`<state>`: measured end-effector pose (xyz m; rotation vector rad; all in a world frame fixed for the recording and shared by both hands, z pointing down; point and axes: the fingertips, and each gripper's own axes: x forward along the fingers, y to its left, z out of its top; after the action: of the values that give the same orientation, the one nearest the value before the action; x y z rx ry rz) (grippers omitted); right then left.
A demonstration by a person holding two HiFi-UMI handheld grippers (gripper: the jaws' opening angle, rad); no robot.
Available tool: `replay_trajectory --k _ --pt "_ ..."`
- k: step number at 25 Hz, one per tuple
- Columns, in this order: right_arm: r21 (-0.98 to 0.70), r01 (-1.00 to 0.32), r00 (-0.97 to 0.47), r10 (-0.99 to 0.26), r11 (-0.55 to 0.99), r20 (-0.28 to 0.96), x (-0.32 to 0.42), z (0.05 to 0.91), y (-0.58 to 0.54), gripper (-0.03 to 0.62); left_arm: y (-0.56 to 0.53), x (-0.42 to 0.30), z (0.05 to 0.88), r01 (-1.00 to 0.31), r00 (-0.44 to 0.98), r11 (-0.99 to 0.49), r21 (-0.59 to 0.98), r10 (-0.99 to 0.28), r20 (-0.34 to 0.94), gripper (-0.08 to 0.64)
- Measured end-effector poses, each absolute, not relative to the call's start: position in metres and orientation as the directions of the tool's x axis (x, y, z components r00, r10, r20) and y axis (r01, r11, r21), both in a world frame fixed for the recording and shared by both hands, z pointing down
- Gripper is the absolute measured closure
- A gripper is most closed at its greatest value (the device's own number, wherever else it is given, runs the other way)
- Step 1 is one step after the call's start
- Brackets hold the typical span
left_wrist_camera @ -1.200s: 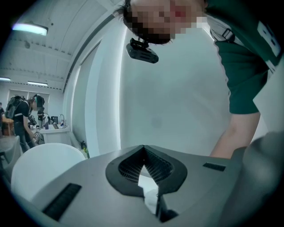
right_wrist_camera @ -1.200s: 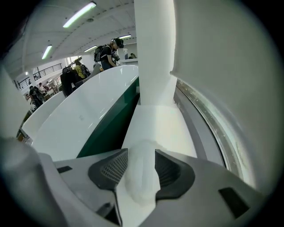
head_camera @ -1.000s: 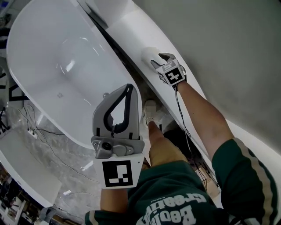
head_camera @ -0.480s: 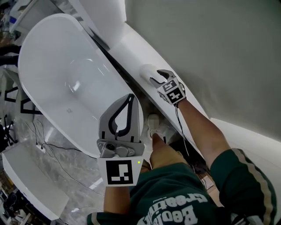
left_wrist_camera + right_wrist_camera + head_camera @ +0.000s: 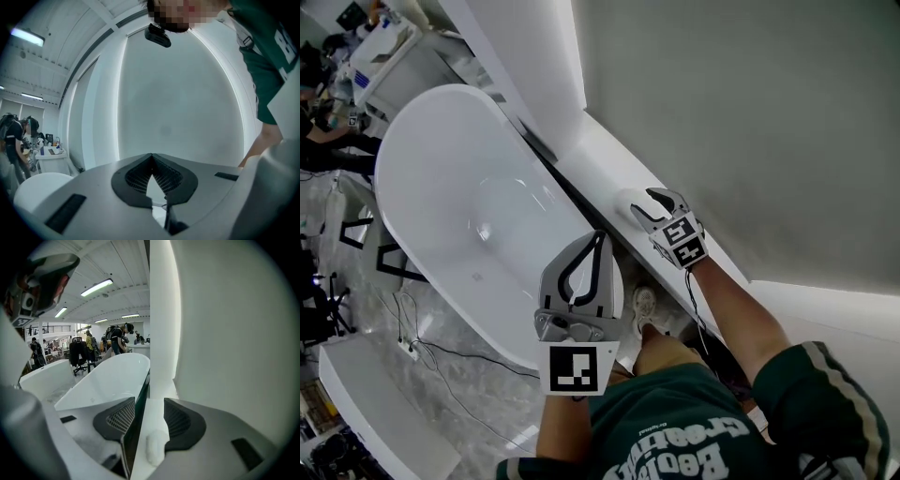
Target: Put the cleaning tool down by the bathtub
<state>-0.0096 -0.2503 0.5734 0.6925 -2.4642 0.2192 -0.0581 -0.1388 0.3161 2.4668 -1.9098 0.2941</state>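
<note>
The cleaning tool (image 5: 626, 202), a small white pad, lies on the white ledge (image 5: 595, 155) that runs between the grey wall and the white bathtub (image 5: 478, 216). My right gripper (image 5: 643, 205) rests over it, open. In the right gripper view the pad (image 5: 156, 446) lies on the ledge (image 5: 158, 413) between the spread jaws of the right gripper (image 5: 150, 401), close to the right one, with the bathtub (image 5: 112, 376) to the left. My left gripper (image 5: 600, 236) hovers above the tub's near rim, shut and empty; in its own view the left gripper (image 5: 151, 157) faces a bare wall.
A white shoe (image 5: 645, 305) stands in the dark gap between tub and ledge. Cables (image 5: 427, 352) trail over the marble floor at the left. A long white block (image 5: 380, 412) lies at the bottom left. People and desks (image 5: 93, 345) fill the room beyond the tub.
The head view has swung, so tub, ledge and both grippers sit lower and further right in the picture. The right gripper stays at the pad on the ledge. The left gripper remains shut.
</note>
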Motion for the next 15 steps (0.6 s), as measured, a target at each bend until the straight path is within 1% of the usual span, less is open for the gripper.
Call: replay_trajectory --k 5,8,11,15 --pt "0.005 -0.530 -0.743 -0.467 0.848 0.480 -0.015 0.518 -0.246 0.396 -0.135 -0.062 0.300 -0.967 0.222 -0.236 -0.094 -0.965 0.142 0.551" --pt "0.019 -0.528 -0.763 -0.485 0.849 0.427 -0.015 0.483 -0.238 0.396 -0.133 -0.063 0.286 -0.963 0.230 -0.244 -0.118 -0.965 0.125 0.552" --pt "0.032 -0.533 -0.783 -0.507 0.846 0.361 -0.016 0.449 -0.228 0.396 -0.130 -0.066 0.277 -0.967 0.224 -0.235 -0.097 -0.968 0.114 0.551" --pt "0.048 -0.531 -0.805 -0.522 0.846 0.282 -0.018 0.407 -0.209 0.396 -0.124 -0.076 0.267 -0.964 0.227 -0.238 -0.115 -0.969 0.102 0.551"
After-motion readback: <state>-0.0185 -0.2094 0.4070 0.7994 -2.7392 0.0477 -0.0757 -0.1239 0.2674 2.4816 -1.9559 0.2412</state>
